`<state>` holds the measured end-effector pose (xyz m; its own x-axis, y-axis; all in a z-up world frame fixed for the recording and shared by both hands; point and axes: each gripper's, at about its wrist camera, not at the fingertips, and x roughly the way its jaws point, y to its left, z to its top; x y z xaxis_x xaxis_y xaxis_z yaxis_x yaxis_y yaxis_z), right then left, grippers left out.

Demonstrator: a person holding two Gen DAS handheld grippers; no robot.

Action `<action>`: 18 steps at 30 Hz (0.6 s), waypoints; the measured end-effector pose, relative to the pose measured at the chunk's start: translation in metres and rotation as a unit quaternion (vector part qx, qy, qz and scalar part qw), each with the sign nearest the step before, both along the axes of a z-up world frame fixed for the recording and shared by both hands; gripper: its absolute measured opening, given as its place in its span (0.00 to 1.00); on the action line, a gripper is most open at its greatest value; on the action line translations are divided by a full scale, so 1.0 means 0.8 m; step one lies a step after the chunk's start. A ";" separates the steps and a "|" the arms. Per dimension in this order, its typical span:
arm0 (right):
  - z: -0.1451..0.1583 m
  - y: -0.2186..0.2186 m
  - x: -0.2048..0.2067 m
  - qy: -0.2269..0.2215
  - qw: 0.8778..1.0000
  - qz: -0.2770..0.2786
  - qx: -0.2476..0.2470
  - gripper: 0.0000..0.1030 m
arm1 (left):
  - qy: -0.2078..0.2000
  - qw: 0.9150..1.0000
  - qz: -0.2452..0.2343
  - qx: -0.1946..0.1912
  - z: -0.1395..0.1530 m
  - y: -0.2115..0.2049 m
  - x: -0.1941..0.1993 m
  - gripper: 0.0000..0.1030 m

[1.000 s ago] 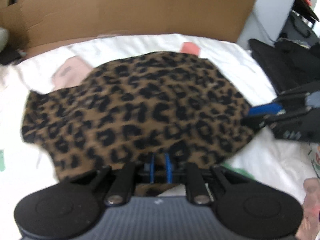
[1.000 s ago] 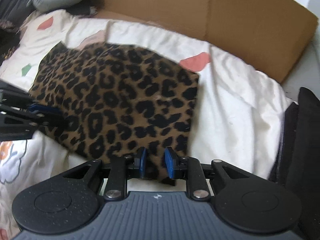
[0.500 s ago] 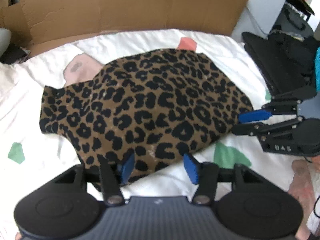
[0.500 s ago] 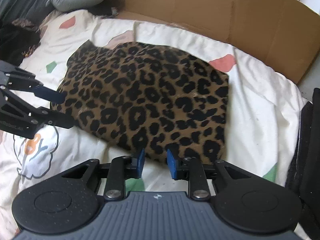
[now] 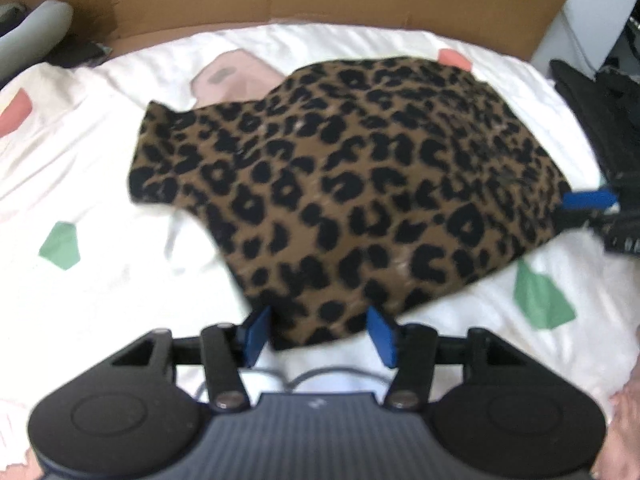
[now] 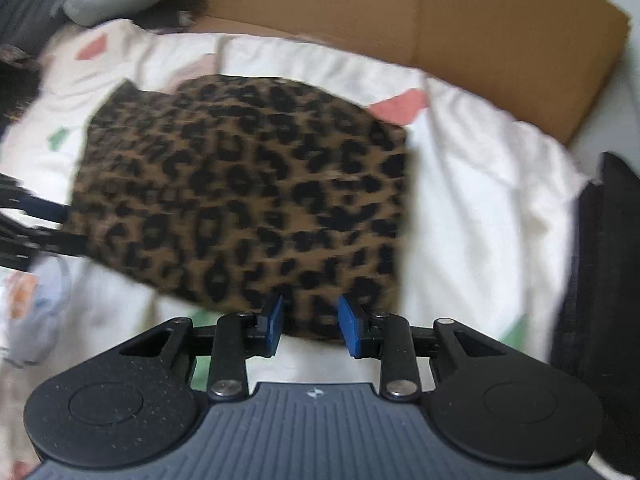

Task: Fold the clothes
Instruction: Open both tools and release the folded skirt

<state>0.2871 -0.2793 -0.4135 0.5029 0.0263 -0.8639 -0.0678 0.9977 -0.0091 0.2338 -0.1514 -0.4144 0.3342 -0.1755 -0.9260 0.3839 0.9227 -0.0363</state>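
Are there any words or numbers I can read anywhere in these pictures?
None can be read.
Right gripper, seen in the left wrist view: pale marks on its black body, too blurred to read.
Each gripper's grey body has a tiny emblem, a sign, not letters.
The leopard top, sheet and cardboard show no writing.

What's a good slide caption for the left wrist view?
Open left gripper at the near edge of a leopard-print garment lying on a white sheet.
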 end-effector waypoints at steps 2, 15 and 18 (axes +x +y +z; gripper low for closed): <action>0.000 -0.017 0.000 0.007 1.000 -0.020 0.007 0.38 | 0.006 1.000 0.014 0.005 -0.001 0.014 -0.001 0.56; 0.006 -0.063 -0.027 0.037 0.973 -0.132 0.185 0.46 | 0.022 0.994 0.074 -0.076 0.027 0.045 0.000 0.52; -0.012 -0.072 -0.031 0.046 0.957 -0.173 0.230 0.46 | 0.033 0.993 0.082 -0.083 0.017 0.043 0.000 0.50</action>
<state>0.2623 -0.3365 -0.4234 0.4720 0.2607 -0.8422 0.2873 0.8576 0.4265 0.2341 -0.1166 -0.4012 0.3109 -0.2768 -0.9092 0.2216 0.9514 -0.2138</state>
